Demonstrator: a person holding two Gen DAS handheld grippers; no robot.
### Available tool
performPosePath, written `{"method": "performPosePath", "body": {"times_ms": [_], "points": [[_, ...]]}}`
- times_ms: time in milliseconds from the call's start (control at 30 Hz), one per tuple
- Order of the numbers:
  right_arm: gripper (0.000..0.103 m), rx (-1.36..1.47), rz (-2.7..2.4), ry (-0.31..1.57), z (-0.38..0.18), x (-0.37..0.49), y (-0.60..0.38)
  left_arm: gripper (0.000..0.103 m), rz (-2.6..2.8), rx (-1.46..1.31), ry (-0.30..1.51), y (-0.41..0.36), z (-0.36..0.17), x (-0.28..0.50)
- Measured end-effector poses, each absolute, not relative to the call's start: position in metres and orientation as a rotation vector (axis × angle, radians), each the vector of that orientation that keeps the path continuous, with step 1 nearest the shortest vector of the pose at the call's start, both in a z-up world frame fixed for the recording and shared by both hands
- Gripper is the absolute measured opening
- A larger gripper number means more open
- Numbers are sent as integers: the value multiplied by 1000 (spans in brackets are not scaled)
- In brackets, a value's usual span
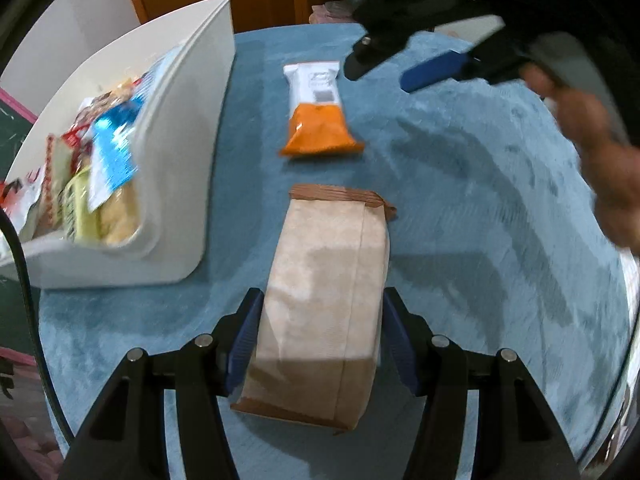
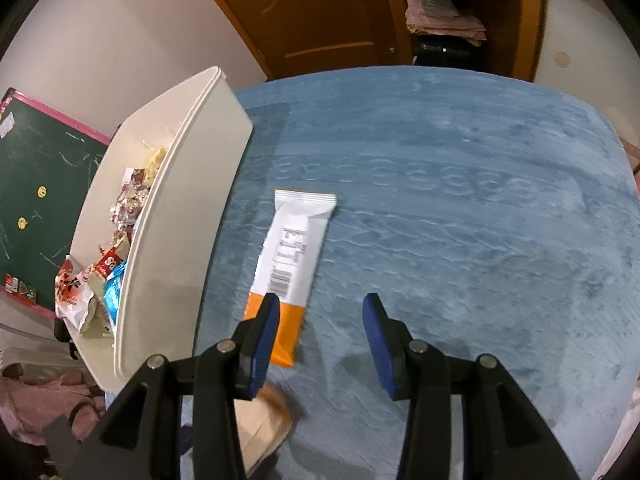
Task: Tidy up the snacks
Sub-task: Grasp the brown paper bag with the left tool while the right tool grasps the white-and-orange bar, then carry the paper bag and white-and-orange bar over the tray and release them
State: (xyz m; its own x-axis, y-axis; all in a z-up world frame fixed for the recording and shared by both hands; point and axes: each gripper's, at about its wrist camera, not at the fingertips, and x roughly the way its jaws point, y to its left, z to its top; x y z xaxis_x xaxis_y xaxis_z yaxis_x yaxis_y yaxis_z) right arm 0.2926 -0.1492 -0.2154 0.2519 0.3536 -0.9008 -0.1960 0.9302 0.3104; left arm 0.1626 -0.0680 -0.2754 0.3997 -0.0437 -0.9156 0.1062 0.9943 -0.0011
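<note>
A beige paper snack packet (image 1: 324, 300) with brown crimped ends sits lengthwise between my left gripper's (image 1: 322, 320) blue pads, which press its sides. It stays sharp while the surroundings blur. An orange-and-white snack bar (image 1: 318, 108) lies on the blue cloth beyond it. My right gripper (image 2: 320, 336) hovers open over the cloth, and its left finger overlaps the bar's (image 2: 292, 240) orange end. Nothing is between its jaws. The beige packet's end (image 2: 264, 420) shows below that finger. The right gripper (image 1: 384, 74) also appears in the left wrist view at top right.
A white plastic bin (image 1: 180, 200) holding several wrapped snacks stands left of the bar, its wall (image 2: 180, 220) close to it. A person's hand (image 1: 600, 160) is at the right. Blue cloth (image 2: 460, 220) covers the table. A wooden door, shelves and a green chalkboard (image 2: 40, 200) lie beyond.
</note>
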Motion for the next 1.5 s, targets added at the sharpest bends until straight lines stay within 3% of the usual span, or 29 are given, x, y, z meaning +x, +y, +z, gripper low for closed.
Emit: {"method": "performPosePath", "body": {"times_ms": [533, 733, 1500], "points": [[44, -29, 280, 1313, -247, 313, -82, 58, -105, 36, 1112, -32, -263, 125], [38, -25, 275, 1311, -245, 305, -83, 58, -102, 8, 1090, -9, -243, 120], [38, -25, 296, 1177, -159, 219, -88, 57, -93, 9, 955, 15, -161, 49]]}}
